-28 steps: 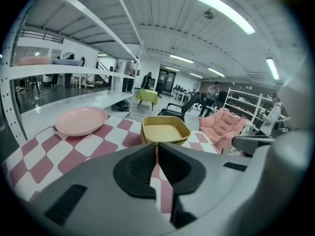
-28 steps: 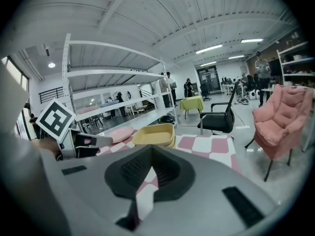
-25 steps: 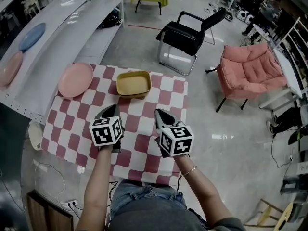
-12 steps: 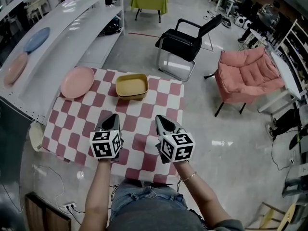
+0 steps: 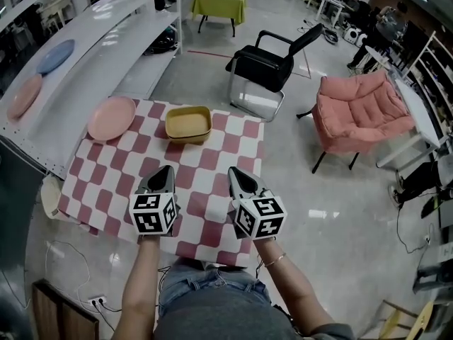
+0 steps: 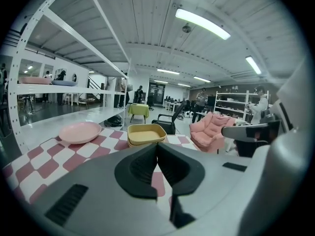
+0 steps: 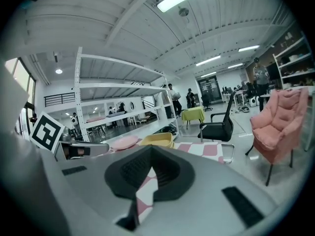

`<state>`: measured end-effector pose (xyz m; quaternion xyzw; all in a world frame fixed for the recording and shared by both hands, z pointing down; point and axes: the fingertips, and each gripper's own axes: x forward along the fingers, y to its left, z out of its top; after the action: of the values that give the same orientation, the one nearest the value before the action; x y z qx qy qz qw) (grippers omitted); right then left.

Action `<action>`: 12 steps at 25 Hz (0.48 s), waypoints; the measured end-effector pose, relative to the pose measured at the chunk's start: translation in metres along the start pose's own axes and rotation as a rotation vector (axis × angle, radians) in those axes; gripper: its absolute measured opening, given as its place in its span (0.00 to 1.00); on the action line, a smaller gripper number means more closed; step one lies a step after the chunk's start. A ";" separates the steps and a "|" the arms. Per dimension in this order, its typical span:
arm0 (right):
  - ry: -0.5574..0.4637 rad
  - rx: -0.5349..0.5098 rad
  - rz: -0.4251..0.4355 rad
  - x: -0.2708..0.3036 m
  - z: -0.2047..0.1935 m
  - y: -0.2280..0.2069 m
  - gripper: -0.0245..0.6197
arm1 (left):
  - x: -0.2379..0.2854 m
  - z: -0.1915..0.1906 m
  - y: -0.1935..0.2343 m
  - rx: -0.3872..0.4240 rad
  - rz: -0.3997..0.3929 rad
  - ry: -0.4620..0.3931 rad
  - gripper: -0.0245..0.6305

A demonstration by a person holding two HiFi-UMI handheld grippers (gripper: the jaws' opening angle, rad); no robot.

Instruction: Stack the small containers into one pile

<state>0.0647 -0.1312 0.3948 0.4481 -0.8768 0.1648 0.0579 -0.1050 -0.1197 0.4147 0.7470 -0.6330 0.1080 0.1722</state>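
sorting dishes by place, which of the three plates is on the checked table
The pink plate beside the yellow containers; the second pink plate and the blue plate lie on the white shelf instead.

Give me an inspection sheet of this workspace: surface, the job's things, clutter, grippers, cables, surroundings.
Surface: checkered tablecloth, lying flat.
Job's things: yellow containers, nested in one pile near the far edge.
Clutter: pink plate beside the pile.
Grippers: left gripper and right gripper both shut and empty, over the near half.
Cables: floor cables left of the person.
Surroundings: black chair, pink armchair, white shelf.
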 end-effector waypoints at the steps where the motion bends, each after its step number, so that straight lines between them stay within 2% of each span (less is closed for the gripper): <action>1: -0.006 -0.006 0.001 -0.001 0.001 0.000 0.05 | -0.001 0.001 -0.002 0.002 -0.001 -0.003 0.06; 12: -0.019 -0.027 0.025 -0.011 0.005 -0.003 0.05 | -0.007 0.006 -0.017 0.010 -0.001 -0.024 0.06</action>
<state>0.0742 -0.1260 0.3879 0.4378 -0.8849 0.1494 0.0536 -0.0897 -0.1134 0.4042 0.7495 -0.6340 0.1022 0.1610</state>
